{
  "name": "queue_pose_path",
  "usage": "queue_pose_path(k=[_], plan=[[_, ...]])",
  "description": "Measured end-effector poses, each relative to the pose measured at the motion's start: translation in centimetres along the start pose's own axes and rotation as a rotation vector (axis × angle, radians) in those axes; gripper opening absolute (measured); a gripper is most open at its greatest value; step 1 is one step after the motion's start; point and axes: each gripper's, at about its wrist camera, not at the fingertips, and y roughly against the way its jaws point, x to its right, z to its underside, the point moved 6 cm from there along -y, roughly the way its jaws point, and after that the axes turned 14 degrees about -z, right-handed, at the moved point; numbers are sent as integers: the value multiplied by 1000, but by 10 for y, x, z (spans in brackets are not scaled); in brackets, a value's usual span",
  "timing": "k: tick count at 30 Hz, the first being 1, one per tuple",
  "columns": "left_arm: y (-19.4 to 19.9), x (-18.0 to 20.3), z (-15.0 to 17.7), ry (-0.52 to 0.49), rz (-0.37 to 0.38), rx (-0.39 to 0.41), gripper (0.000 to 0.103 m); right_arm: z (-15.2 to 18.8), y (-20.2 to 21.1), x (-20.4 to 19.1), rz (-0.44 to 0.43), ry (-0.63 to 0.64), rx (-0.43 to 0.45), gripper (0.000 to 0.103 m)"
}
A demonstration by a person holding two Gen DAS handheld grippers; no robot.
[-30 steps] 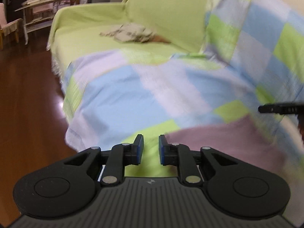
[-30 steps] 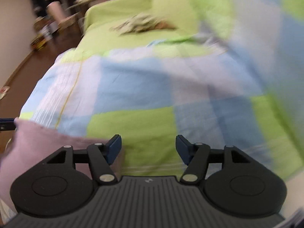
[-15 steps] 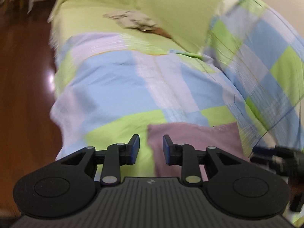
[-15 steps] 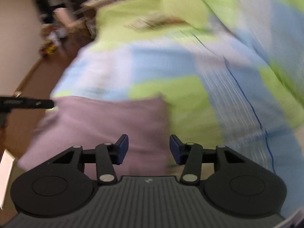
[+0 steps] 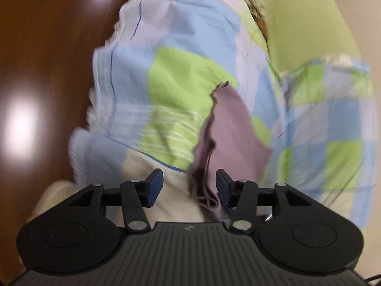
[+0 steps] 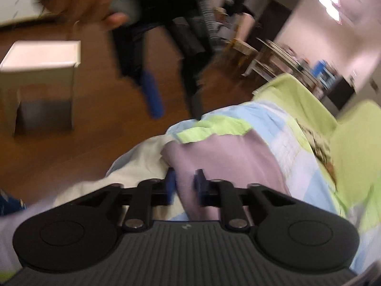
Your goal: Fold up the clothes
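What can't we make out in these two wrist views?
- Mauve garment: near end hidden behind the left claw body, left wrist view.
- Right claw: pad contact with the garment smeared by motion blur, right wrist view.
- Patterned cloth on the sofa: blurred, unidentifiable.
- Hand: cut by top edge, blurred.

No readable text, label, brand name, number or sign appears in either wrist view; the only mark is a small pale emblem moulded on the ribbed body of the left gripper point(image 5: 189, 188) and of the right gripper point(image 6: 185, 186), too small to make out as letters, and the motion-blurred room beyond offers nothing legible
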Motion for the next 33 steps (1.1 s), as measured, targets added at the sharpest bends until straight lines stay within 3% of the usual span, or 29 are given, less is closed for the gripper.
queue_pose_path(k=[4, 8, 15, 17, 18, 19, 21, 23, 24, 25, 27, 30, 33], plan=[[-14, 4, -1, 89, 66, -56, 65, -2, 14, 13, 7, -64, 41, 8], [-26, 14, -4, 68, 75, -62, 65, -5, 23, 32, 23, -153, 99, 7], [-64, 32, -18, 23, 84, -62, 62, -4, 28, 30, 37, -140, 124, 6], [-68, 34, -19, 18, 88, -59, 50, -2, 29, 30, 45, -144, 133, 6], [-69, 35, -18, 4, 89, -56, 22, -3, 32, 29, 50, -140, 137, 6], [-70, 36, -18, -13, 84, -51, 10, -2, 33, 27, 46, -137, 134, 6], [-70, 36, -18, -22, 89, -46, 10, 1, 31, 27, 16, -155, 120, 8], [-71, 37, -18, -29, 85, -51, 10, 8, 36, 31, 11, -196, 99, 33], [-72, 38, -19, -39, 80, -53, 10, 13, 44, 37, 20, -238, 98, 49], [-72, 40, -20, -51, 74, -55, 10, 17, 49, 44, 27, -272, 101, 54], [-73, 40, -20, -65, 62, -58, 11, 32, 63, 69, 49, -400, 101, 56], [-75, 39, -20, -51, 52, -67, 12, 77, 87, 132, 82, -742, 118, 58], [-79, 40, -21, -50, 35, -72, 12, 135, 93, 186, 21, -1099, 137, 58]])
